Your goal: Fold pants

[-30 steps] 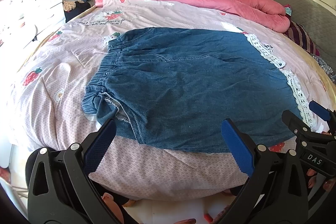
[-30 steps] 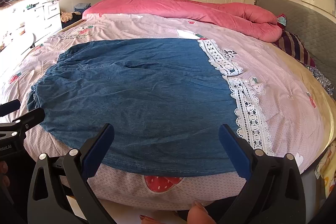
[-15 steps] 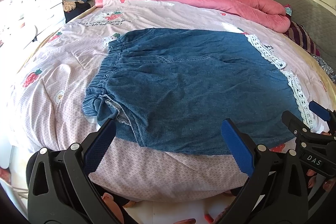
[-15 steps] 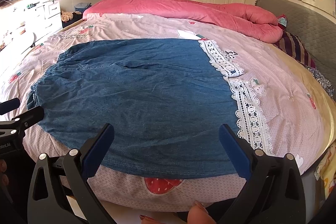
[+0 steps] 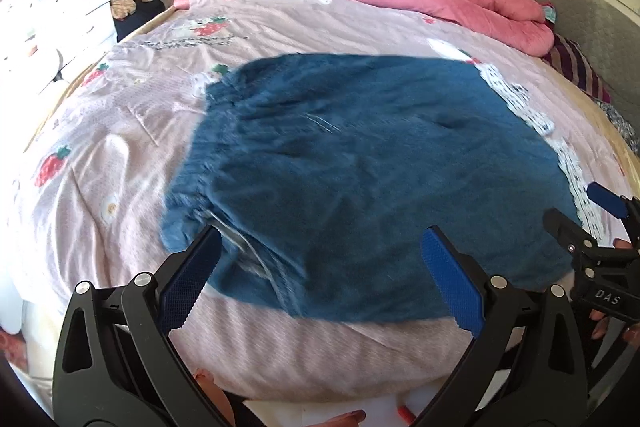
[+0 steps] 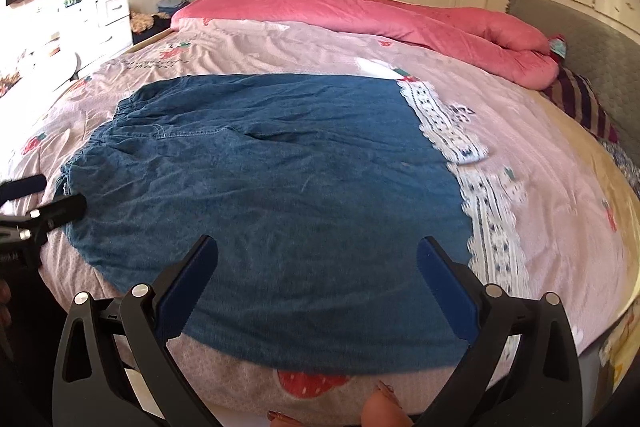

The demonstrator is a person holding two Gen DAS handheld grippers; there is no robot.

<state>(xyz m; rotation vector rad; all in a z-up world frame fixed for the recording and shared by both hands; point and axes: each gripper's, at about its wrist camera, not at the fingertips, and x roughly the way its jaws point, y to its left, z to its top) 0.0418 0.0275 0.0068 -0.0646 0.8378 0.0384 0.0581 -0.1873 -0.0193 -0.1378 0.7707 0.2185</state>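
Blue denim pants (image 5: 360, 167) with an elastic waistband at the left and white lace trim (image 6: 492, 211) at the right lie flat on the bed; they also show in the right wrist view (image 6: 280, 187). My left gripper (image 5: 320, 267) is open and empty, just above the pants' near edge by the waistband corner. My right gripper (image 6: 316, 275) is open and empty over the near edge by the lace hem. Each gripper shows at the side of the other's view.
The bed has a pink strawberry-print sheet (image 5: 120, 147) and a rolled pink duvet (image 6: 380, 11) at the far side. A grey headboard (image 6: 592, 39) stands at the right, a white dresser (image 5: 60, 19) at the left, wardrobes behind.
Both grippers have moved forward toward the pants' near edge; the pants fill more of both views. The left view is motion-blurred. Both stay open.
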